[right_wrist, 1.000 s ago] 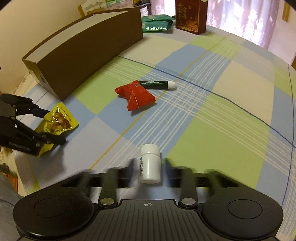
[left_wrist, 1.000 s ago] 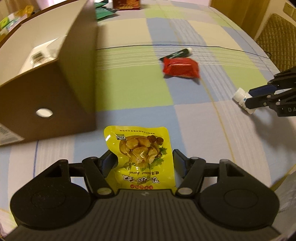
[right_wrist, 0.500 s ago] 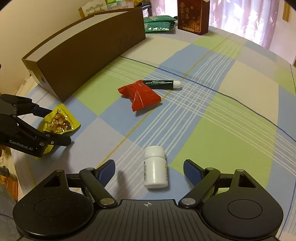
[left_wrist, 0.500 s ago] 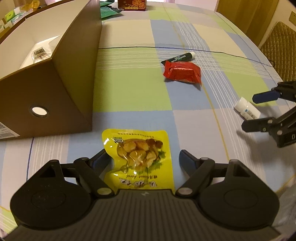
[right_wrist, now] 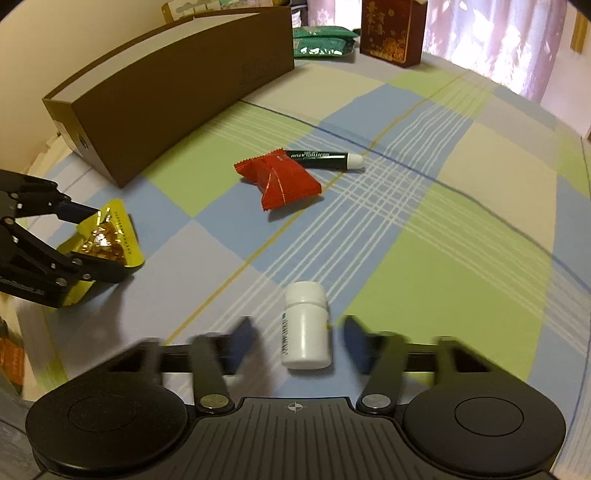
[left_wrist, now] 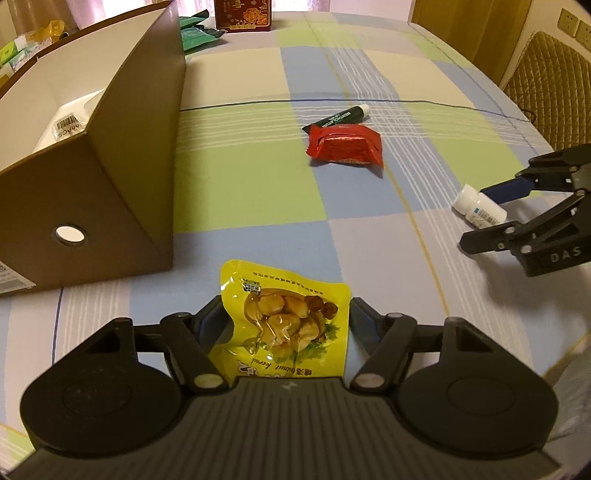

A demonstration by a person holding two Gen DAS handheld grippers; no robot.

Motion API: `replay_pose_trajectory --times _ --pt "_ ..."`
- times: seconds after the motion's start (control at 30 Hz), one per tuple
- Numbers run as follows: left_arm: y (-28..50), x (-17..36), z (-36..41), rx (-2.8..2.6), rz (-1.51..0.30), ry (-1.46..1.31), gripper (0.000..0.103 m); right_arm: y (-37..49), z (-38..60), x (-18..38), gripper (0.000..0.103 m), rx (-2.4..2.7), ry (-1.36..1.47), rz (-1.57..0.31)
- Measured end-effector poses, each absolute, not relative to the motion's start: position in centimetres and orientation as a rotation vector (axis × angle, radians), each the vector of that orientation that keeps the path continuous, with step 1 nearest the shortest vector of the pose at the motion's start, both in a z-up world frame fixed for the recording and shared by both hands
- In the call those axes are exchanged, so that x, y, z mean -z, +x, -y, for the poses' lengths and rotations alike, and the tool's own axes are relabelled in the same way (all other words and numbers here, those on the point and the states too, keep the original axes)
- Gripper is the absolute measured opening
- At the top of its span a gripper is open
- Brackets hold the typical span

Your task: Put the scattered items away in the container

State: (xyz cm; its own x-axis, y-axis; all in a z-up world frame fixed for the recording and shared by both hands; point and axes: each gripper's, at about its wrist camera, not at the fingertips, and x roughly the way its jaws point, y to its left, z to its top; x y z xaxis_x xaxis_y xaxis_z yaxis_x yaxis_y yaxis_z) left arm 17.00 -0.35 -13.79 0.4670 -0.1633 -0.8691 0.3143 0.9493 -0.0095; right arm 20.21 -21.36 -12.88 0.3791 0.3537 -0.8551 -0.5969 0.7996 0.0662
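Observation:
My left gripper point(left_wrist: 286, 314) is shut on the yellow chestnut pouch point(left_wrist: 284, 325), which looks lifted and crumpled in the right wrist view point(right_wrist: 107, 236). The open brown cardboard box point(left_wrist: 122, 129) stands just left of it. My right gripper point(right_wrist: 299, 339) is open and motion-blurred, its fingers either side of the white pill bottle point(right_wrist: 306, 330) lying on the checked cloth; the bottle also shows in the left wrist view point(left_wrist: 478, 208). A red snack packet point(left_wrist: 345, 144) and a dark green tube point(left_wrist: 338, 118) lie mid-table.
White items lie inside the box point(left_wrist: 66, 118). Green packets point(right_wrist: 321, 40) and a dark red box point(right_wrist: 393, 29) stand at the far end. A padded chair point(left_wrist: 546, 70) is beyond the right table edge. The box's long side point(right_wrist: 177, 88) runs along the left.
My left gripper opened around the pouch, then closed on it and raised it. My right gripper let go of the white bottle, opened wide, and its fingers are now closing in around it.

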Motion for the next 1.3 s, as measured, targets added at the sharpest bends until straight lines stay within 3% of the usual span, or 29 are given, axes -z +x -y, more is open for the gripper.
replay_pose_trajectory --times 0.03,0.83,1.3 --pt "16.9 13.7 0.3 0.296 -1.047 0.161 0.066 20.3 21.4 12.8 0.03 -0.613 -0.275 -1.014" --pt "15.8 7.8 -2.2 0.343 -0.933 0.14 0.058 21.5 20.2 9.6 0.03 -0.666 -0.158 -0.95" --pt "20.0 13.3 0.4 0.425 -1.072 0.246 0.057 21.3 21.7 9.9 0.03 -0.602 -0.122 -0.959"
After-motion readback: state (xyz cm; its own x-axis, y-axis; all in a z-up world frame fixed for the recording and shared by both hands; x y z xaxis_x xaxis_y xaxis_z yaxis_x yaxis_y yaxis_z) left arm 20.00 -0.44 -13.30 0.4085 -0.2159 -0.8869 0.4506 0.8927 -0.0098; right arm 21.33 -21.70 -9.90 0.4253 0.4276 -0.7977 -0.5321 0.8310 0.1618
